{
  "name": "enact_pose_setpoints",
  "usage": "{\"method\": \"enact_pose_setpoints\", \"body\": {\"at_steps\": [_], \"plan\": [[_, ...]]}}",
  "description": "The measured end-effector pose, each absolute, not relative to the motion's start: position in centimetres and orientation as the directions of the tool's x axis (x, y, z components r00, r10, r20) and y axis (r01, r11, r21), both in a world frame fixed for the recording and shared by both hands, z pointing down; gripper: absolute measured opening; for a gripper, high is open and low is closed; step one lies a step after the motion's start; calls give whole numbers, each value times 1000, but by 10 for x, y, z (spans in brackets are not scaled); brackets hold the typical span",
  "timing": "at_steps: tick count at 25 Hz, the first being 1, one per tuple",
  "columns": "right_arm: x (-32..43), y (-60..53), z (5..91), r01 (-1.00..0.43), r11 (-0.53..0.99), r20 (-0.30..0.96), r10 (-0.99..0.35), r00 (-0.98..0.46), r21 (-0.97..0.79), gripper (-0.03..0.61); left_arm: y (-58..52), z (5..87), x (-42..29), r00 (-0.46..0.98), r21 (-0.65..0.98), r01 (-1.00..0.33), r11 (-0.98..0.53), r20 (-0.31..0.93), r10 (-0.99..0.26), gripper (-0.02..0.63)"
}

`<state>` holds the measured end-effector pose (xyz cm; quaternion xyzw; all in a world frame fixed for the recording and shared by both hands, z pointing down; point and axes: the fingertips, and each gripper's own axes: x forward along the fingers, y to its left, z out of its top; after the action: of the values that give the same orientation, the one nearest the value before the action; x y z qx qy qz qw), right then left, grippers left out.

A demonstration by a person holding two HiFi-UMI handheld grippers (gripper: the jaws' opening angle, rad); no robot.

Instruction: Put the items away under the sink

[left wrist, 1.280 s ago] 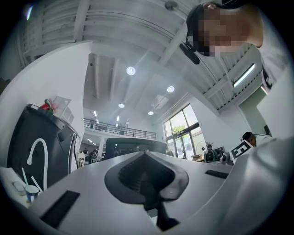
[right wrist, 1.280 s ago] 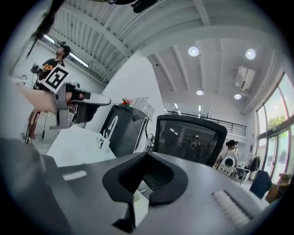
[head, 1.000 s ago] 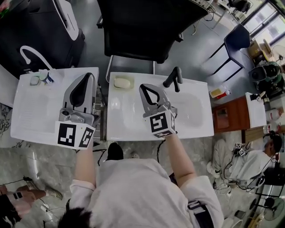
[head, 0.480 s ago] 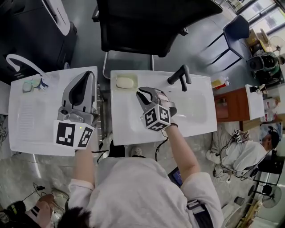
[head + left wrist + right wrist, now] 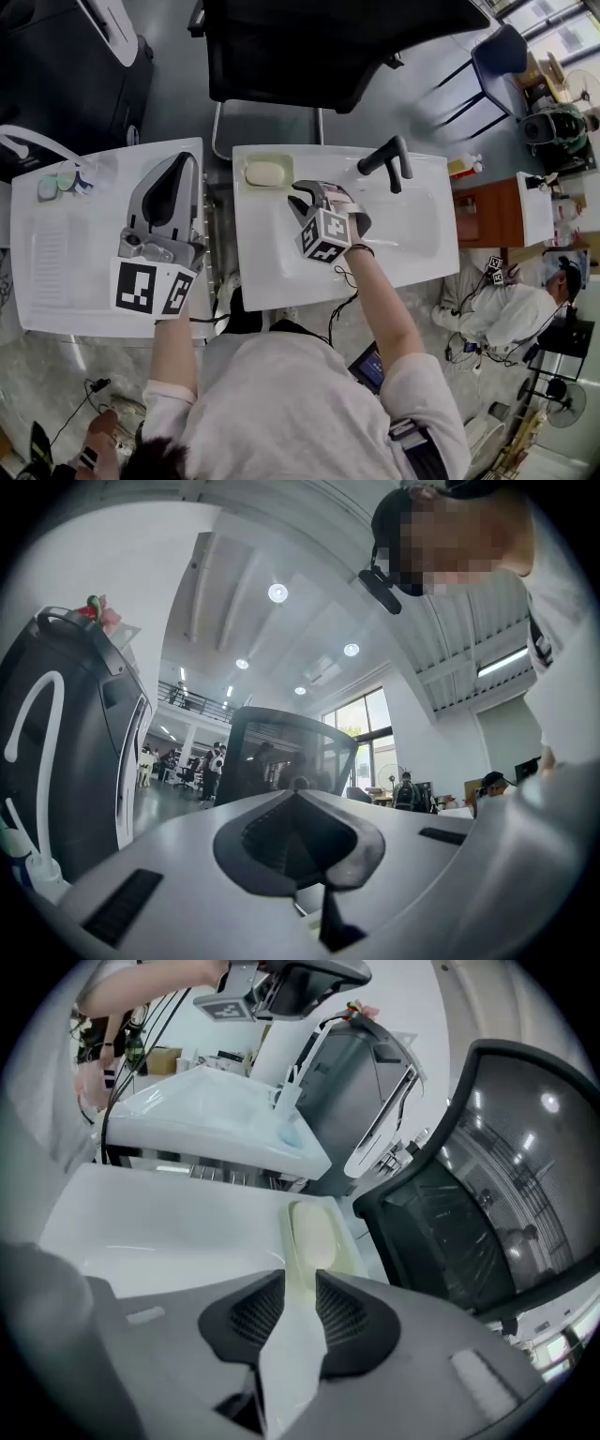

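Observation:
A pale yellow soap bar (image 5: 263, 173) lies in its dish (image 5: 247, 184) at the back left corner of the white sink (image 5: 412, 253). My right gripper (image 5: 304, 197) points down at it from just right of the dish. Its jaws have just been opening and now stand apart, with nothing between them. In the right gripper view the soap bar (image 5: 313, 1234) shows through the gap, a little ahead of the tips. My left gripper (image 5: 190, 159) hovers over the second white basin (image 5: 66, 253) to the left, its jaws together and empty.
A black faucet (image 5: 386, 158) stands at the sink's back edge. A white faucet (image 5: 28, 141) and small bottles (image 5: 56, 184) sit at the left basin's far corner. A black chair (image 5: 328, 47) stands behind the sinks. A wooden cabinet (image 5: 483, 220) is on the right.
The right gripper has dropped toward the sink, tipped downward at the soap dish, and its jaws have parted. The left gripper has sunk slightly.

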<state>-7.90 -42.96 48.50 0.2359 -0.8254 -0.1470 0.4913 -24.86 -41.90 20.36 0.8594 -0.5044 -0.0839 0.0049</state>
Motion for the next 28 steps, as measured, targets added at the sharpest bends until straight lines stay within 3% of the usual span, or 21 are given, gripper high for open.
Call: {"method": "enact_pose_setpoints", "body": {"at_steps": [17,22,28], "plan": [[-87,-449,531,25,876,841,-454,-296,481,133,-436,222,-270,458,106,-878,-467,-104,-883,8],[-90,-439,532,91,874,852,-435,-291,478,69,-438,222,-273,448,112,-882,-459,-105,-888,8],[-87,-437,532,88,860,838,-459,-296,502,67,-439,220,-265,455,108,-878,-466,-110,-884,8]]}}
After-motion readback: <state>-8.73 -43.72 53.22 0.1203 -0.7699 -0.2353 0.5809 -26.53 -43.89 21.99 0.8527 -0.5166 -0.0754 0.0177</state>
